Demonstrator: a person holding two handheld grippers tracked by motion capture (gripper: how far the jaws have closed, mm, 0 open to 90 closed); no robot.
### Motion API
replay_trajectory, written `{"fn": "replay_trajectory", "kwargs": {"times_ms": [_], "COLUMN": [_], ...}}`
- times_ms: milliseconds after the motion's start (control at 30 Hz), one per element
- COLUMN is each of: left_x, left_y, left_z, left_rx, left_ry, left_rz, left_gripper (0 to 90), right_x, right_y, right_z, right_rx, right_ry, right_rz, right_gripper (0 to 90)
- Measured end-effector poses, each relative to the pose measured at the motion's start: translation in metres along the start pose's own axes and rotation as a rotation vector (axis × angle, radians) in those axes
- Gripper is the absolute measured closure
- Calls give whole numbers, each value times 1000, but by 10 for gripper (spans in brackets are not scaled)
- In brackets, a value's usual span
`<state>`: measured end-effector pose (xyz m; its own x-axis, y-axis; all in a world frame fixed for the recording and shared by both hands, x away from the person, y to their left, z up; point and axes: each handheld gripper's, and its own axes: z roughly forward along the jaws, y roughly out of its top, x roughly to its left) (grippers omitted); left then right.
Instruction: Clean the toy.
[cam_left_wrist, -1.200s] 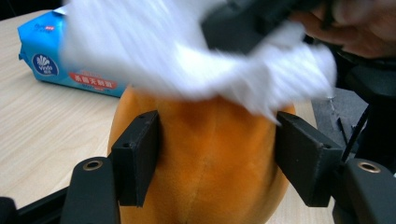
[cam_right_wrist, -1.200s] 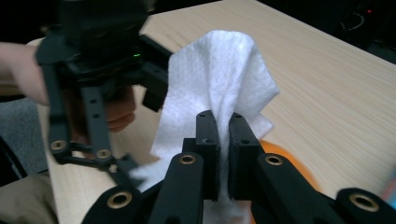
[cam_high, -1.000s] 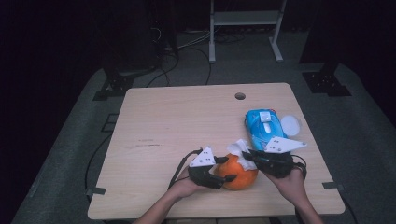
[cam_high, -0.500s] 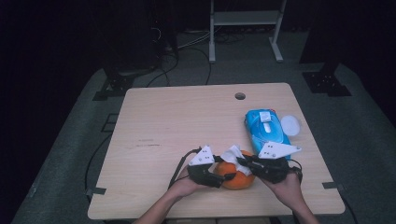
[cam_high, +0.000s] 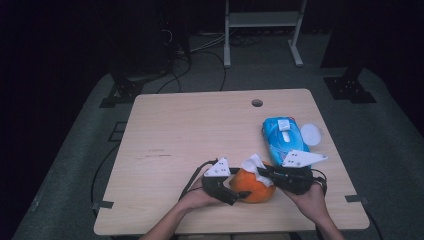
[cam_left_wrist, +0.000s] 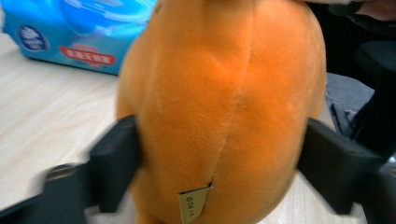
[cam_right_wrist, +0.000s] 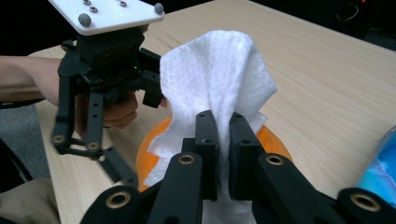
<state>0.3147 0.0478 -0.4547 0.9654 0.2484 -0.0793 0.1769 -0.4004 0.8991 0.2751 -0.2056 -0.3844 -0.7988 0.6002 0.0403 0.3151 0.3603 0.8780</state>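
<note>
Evidently the orange plush toy (cam_high: 252, 186) sits at the desk's (cam_high: 200, 130) near edge, between both tools. Left tool (cam_high: 239, 195): jaws just opening, flanking the toy's sides; contact uncertain. Right tool (cam_right_wrist: 223, 140): clamped on a white wipe (cam_right_wrist: 219, 79) draped over the toy. Judged light, soft, squashy, non-slippery; best held at its wide middle, the limp wipe pinched by a fold.

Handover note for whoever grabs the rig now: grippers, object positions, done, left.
Left gripper: jaws have just been opening, flanking the orange plush toy, grip looks loosened.
Right gripper: shut on white wipe, held over the toy.
Toy sits near the table's front edge; blue wipes pack behind it, lid open.
Done: wipe pulled out.
Left, probably: wiping the toy.
</note>
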Motion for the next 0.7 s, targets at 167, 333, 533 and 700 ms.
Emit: {"fn": "replay_trajectory", "kwargs": {"times_ms": [167,333,533,700], "left_x": [-7,-6,-5,-2], "left_y": [6,8,8,6], "left_z": [0,-6,-6,-7], "left_rx": [-1,-12,-25,-22], "left_ry": [44,58,66,66], "left_rz": [31,23,0,-35], "left_gripper": [315,334,337,339], "right_x": [18,14,-7,8], "right_y": [9,8,-2,1], "right_z": [3,4,-8,-4], "right_rx": [-22,-6,-20,-23], "right_ry": [52,-7,-66,-57], "right_rz": [-39,-66,-17,-59], "right_gripper": [835,835,834,834]}}
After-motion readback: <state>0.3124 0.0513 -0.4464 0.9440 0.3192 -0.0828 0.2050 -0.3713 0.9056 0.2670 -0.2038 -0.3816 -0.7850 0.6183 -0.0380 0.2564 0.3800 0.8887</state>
